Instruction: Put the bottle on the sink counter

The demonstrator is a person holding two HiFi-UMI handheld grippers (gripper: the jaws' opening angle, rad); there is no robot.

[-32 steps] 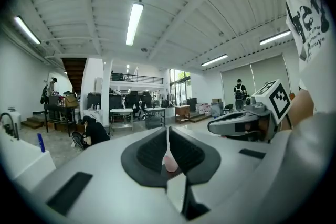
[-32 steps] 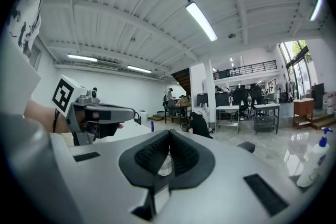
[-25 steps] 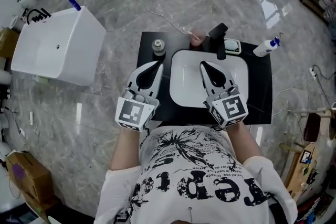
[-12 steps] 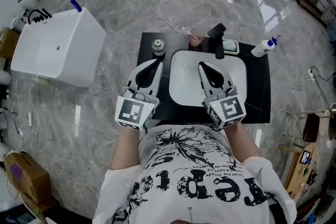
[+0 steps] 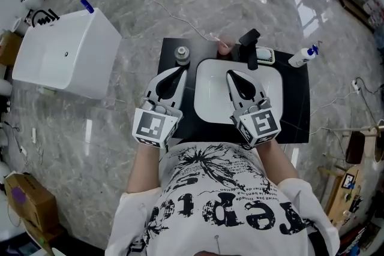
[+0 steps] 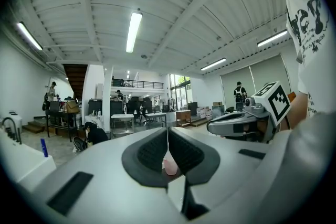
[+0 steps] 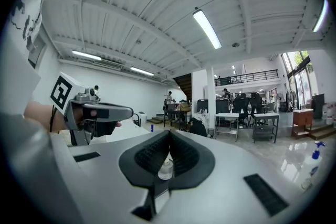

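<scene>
A white spray bottle (image 5: 302,57) with a blue top lies on the right end of the black sink counter (image 5: 297,108). A grey-lidded jar (image 5: 182,55) stands at the counter's back left. My left gripper (image 5: 179,72) hovers over the counter's left strip, shut and empty; in the left gripper view (image 6: 168,135) its pads meet. My right gripper (image 5: 231,75) hangs over the white basin (image 5: 210,99), also shut and empty, pads together in the right gripper view (image 7: 169,138). Both grippers are well short of the spray bottle.
A black faucet (image 5: 251,48), a pink cup (image 5: 224,45) and a soap dish (image 5: 266,55) stand along the counter's back edge. A white tub (image 5: 66,51) with a blue-capped bottle (image 5: 86,5) sits on the floor to the left. Cables cross the marble floor.
</scene>
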